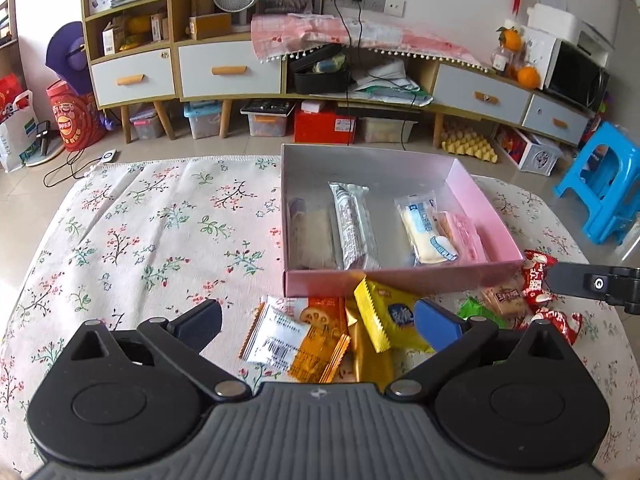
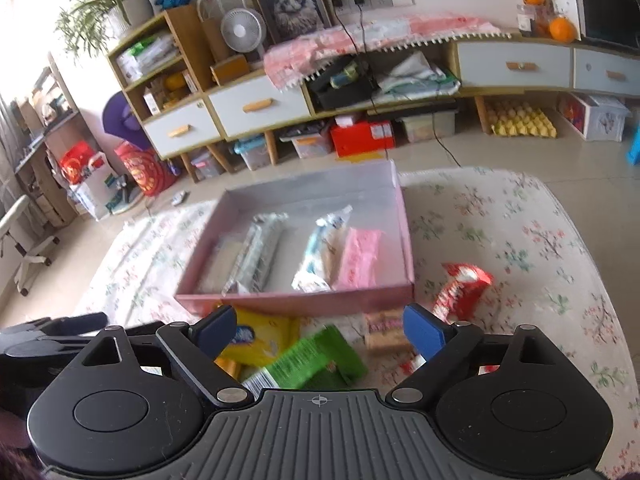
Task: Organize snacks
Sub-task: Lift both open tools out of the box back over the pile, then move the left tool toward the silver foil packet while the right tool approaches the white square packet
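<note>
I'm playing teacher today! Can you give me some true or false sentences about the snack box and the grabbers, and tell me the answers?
1. The pink box has snacks inside. True.
2. The yellow packet is in the box. False: it lies on the tablecloth in front of the box.
3. The left gripper is open and holds nothing. True.
4. The right gripper is squeezing the green packet. False: its jaws are open, with the packet lying loose below.
5. The red packet lies outside the box. True.
6. The box has a lid on. False: it is open on top.
</note>
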A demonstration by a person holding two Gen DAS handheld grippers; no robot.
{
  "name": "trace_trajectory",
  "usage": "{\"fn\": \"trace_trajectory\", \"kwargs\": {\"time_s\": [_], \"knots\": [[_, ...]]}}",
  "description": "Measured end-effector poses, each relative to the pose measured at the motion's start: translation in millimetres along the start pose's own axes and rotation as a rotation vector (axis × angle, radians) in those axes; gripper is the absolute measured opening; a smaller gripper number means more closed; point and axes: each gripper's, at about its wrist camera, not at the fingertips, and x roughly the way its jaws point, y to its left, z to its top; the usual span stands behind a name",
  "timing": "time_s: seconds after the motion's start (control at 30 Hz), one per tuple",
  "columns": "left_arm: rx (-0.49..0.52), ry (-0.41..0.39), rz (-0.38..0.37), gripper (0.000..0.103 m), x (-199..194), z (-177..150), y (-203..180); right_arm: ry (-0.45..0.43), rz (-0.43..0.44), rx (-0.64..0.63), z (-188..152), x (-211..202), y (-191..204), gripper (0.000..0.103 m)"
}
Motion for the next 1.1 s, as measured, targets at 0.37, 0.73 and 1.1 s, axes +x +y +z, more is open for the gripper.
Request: {"fn": "trace_trajectory", "kwargs": {"time_s": [0.37,0.73,1.1], "knots": [[-0.004,0.039,-0.048,0.102,-4,-21,10,-0.012,-0.051,-0.035,-28,-14,-17,0.092],[0.102,-0.006,-0.069,0.102,-25,-62,20,-0.032,-0.073,-0.173,-72,-26,-16,0.092],[0.324,-0.001,-0.148,0.102,-24,-98,14,0.043,0.006,-0.312,-119,-10,17,0.092]]}}
